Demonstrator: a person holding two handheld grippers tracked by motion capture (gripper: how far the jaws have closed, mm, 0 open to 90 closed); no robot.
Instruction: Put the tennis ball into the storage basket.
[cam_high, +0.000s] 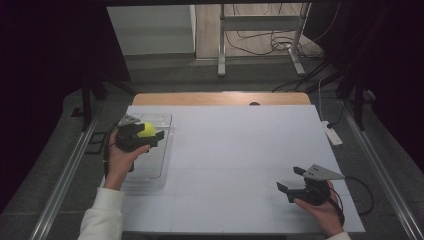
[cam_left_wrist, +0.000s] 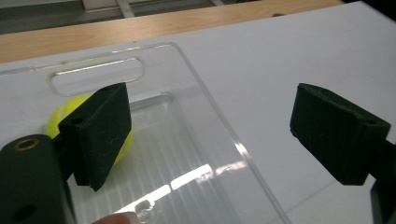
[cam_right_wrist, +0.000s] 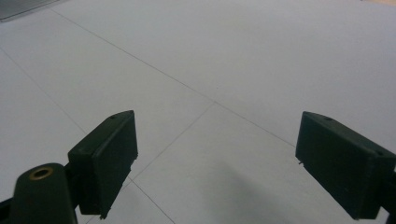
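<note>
left gripper (cam_left_wrist: 205, 135): nearest the lens in the left gripper view, its two black jaws stand well apart with nothing between them; the left jaw sits in front of the ball and hides part of it, without touching it as far as the view shows.
tennis ball (cam_left_wrist: 65, 116): yellow-green, lying inside the clear plastic tray (cam_left_wrist: 224, 140) at its far end, near the handle slot, left of centre in the frame; in the high view it sits at middle left, just past the gripper.
progress: judging by how things lie, the ball is already down in the tray and the jaws are off it, so the placing looks done; what seems left is to draw the left hand clear of the tray.
left hand (cam_high: 120, 157): comes in from the lower left of the high view, white sleeve at the bottom edge, forearm angled up the frame, gripper held over the tray and pointing toward the right.
right gripper (cam_high: 292, 181): lower right of the high view, jaws spread wide and empty, pointing toward the left; in its own view they frame bare white board.
right hand (cam_high: 320, 210): low at the bottom right, wrist near the board's front edge, well apart from the tray.
bench (cam_high: 240, 150): white board over a wooden top; tray at its left edge.
</note>
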